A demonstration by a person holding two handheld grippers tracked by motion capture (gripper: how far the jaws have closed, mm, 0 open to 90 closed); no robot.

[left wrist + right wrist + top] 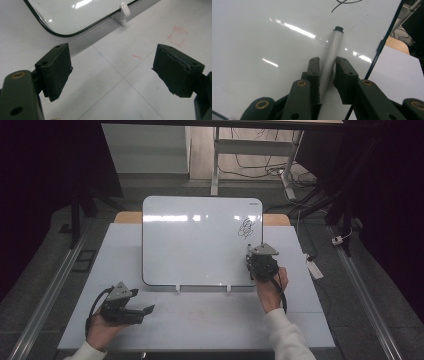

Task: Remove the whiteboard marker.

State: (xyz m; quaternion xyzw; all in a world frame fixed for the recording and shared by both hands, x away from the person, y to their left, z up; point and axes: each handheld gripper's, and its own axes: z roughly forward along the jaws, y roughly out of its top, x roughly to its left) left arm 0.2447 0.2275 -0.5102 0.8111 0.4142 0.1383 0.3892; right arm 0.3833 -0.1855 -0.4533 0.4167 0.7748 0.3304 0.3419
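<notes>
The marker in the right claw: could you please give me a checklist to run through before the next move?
1. Marker sits between the right claw pads: ok.
2. Pads press firmly on the barrel: cannot tell; a gap shows on one side.
3. Marker tip points toward the whiteboard: ok.
4. Tip uncapped: cannot tell.
5. Scribble lies close above the claw: ok.
6. Left claw is open, holds nothing, and is off the board: ok.
</notes>
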